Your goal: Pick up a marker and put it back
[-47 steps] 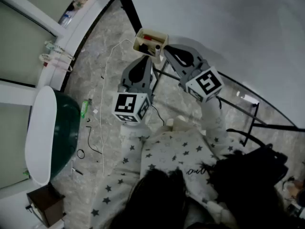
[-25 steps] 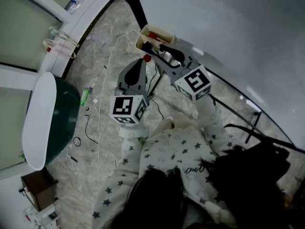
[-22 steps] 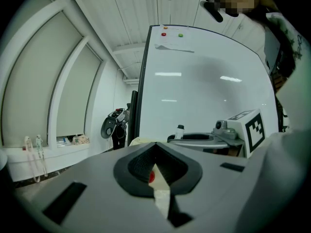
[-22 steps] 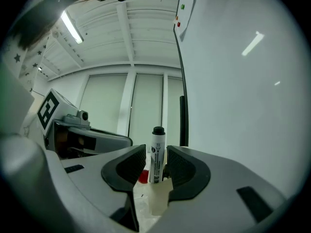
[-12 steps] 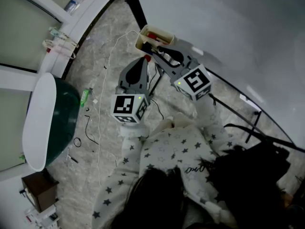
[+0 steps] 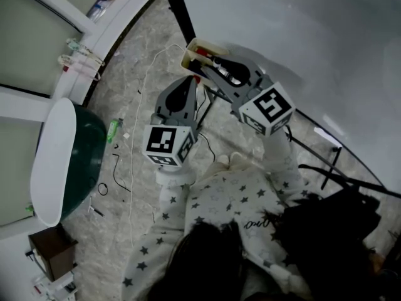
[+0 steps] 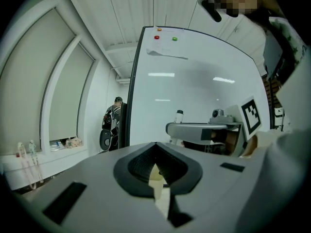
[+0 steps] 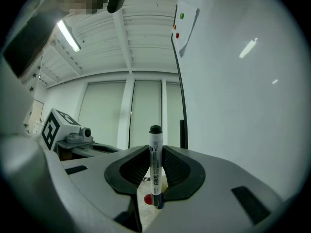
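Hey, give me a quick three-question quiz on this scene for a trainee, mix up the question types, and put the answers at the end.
1. True or false: the right gripper has its jaws shut on a marker.
2. What colour is the cap of that marker? A red, B black, C green.
3. Fill in: the left gripper has its jaws together, with ___ between them.

Key: 1 true; 2 B; 3 nothing.
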The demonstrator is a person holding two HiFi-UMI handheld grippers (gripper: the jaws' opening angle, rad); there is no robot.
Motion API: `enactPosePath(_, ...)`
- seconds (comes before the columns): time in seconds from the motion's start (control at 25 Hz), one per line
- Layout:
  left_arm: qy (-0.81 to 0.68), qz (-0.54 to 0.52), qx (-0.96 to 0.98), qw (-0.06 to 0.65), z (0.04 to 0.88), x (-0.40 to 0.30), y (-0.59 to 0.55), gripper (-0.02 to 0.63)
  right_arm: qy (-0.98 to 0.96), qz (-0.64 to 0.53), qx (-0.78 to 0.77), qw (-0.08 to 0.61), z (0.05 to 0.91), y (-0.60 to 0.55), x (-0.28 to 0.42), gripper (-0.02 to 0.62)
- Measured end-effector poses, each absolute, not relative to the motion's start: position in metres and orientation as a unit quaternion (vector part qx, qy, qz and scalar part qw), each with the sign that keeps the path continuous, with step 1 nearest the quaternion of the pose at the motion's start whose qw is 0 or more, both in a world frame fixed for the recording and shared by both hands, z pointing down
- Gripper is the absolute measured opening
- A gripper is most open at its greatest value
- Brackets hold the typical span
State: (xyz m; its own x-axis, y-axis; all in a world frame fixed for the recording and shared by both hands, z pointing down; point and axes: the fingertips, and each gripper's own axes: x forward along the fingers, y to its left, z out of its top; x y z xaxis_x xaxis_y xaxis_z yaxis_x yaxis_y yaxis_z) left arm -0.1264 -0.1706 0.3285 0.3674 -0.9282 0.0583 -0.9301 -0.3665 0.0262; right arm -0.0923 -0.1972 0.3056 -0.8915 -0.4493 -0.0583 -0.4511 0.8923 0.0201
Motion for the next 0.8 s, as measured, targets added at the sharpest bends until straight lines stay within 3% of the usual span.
enactPosePath(0.4,-0.517,-0.024,0.856,0.009,0.269,-0.096,-0.149,0.000,0.972,0.029,-0.226,0.058,0.248,-0.167,-0.064,0.083)
enactPosePath(0.8,-0.499,-0.020,0.866,-0.002,0.270,-0.083,-0.148,0.000,0.971,0.031,-0.228,0.060,0.238,-0.160,-0.055,0.083)
